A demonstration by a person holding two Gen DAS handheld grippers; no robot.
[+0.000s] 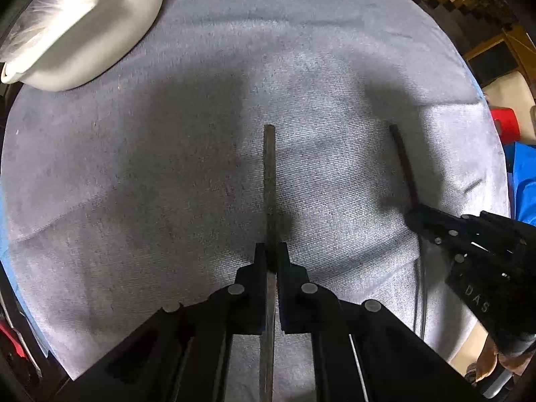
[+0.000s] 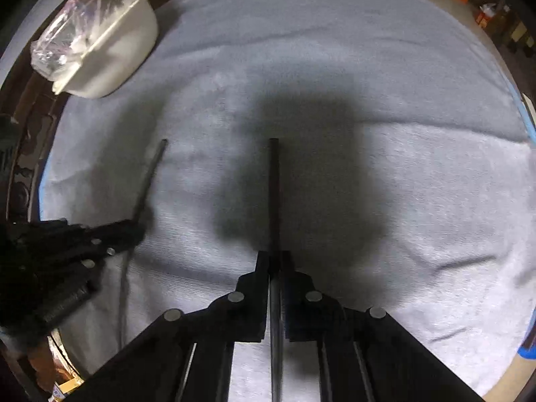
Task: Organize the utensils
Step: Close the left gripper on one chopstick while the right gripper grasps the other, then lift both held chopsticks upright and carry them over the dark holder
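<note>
My left gripper [image 1: 270,251] is shut on a dark chopstick [image 1: 269,174] that points forward over the grey cloth. My right gripper [image 2: 275,258] is shut on a second dark chopstick [image 2: 274,194], also pointing forward. Each gripper shows in the other's view: the right gripper [image 1: 418,216] with its chopstick [image 1: 403,164] at the right, the left gripper [image 2: 134,229] with its chopstick [image 2: 150,176] at the left. The two chopsticks are held roughly parallel, apart, above the cloth.
A white bowl [image 1: 110,43] with a clear plastic bag [image 1: 50,10] in it sits at the far left of the cloth; it also shows in the right wrist view [image 2: 120,53]. Grey cloth [image 1: 167,167] covers the table. Cluttered shelves lie beyond the far right edge.
</note>
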